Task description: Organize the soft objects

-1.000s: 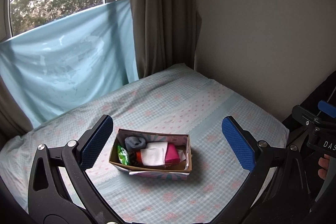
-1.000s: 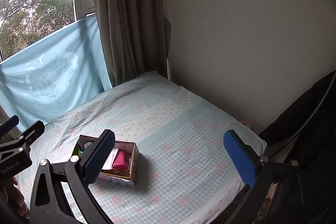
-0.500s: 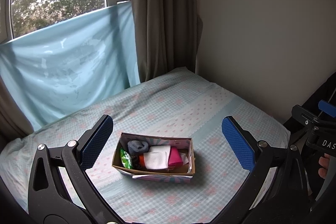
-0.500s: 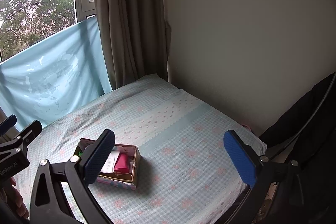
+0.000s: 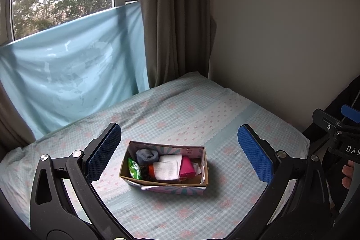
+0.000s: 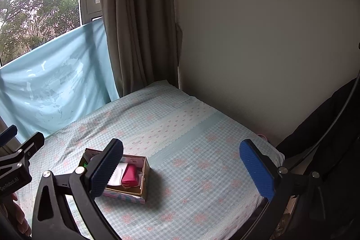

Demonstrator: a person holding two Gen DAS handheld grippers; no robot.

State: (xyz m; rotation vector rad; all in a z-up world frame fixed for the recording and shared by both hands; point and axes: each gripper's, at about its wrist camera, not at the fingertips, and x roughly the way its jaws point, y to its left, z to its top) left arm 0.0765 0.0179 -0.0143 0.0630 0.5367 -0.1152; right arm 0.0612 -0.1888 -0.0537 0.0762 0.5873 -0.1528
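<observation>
Holding both the left gripper (image 5: 177, 147) and right gripper (image 6: 181, 169) empty, jaws wide apart, you're drifting slightly closer to the open cardboard box (image 5: 165, 183) of folded soft items on the checked bedsheet (image 5: 202, 109), sorting looking finished.

Both looked forward and down along wide-spread fingers from above the near edge of the bed (image 5: 184, 114), well back from it. Left view centred on the box (image 5: 165, 187); right view, from further right, put that box (image 6: 144, 174) lower left. Shared bed, curtain (image 5: 173, 15), wall.
</observation>
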